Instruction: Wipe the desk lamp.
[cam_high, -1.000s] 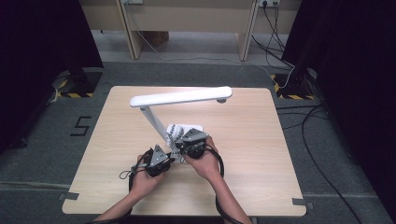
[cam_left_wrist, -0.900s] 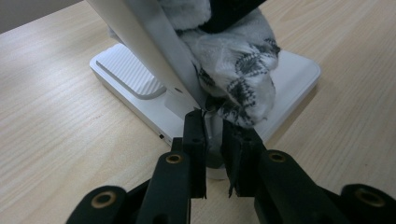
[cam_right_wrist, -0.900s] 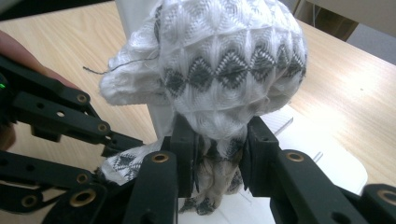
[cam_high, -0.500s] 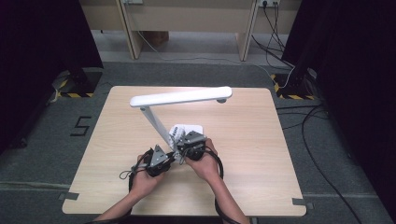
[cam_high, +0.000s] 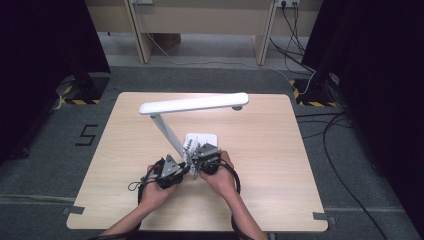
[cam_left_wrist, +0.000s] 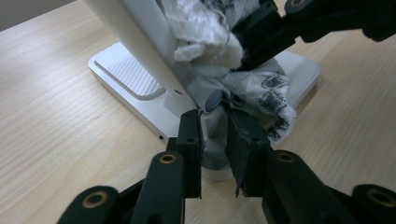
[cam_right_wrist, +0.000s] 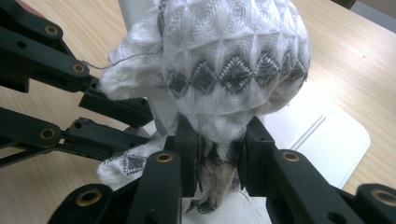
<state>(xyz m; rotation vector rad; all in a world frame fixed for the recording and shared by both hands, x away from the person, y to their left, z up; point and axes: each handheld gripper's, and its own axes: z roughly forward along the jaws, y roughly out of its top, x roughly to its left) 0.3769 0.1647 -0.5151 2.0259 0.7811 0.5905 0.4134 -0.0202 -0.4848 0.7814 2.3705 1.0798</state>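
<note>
A pale wooden table (cam_high: 260, 165) carries a white desk lamp (cam_high: 192, 104), its long head held out level over the top on a slanted stem (cam_high: 167, 135) that rises from a flat white base (cam_high: 207, 138). The work goes on right at the foot of that stem, near the person's edge, so both hands (cam_high: 155, 192) come in close together and can brace low over the wood.

A white cloth (cam_right_wrist: 233, 60) with a grey diamond pattern is bunched against the lower stem, just above the base, and this seems to be a wiping job on the lamp. The right gripper (cam_right_wrist: 217, 140) has the cloth pinched between its two black jaws, with the bulk of the fabric mushrooming out above them; holding it by a gathered fold like this leaves a soft pad free to rub with. In the left gripper view, the same cloth (cam_left_wrist: 261, 91) drapes round the stem beside its round grey hinge cap (cam_left_wrist: 214, 99).

The left gripper (cam_left_wrist: 215, 133) stands partly open with the foot of the stem in the gap between its jaws, which have just been opening; its pads do not look pressed on anything. It probably sits there to steady the lamp, or is letting go to shift its hold
</note>
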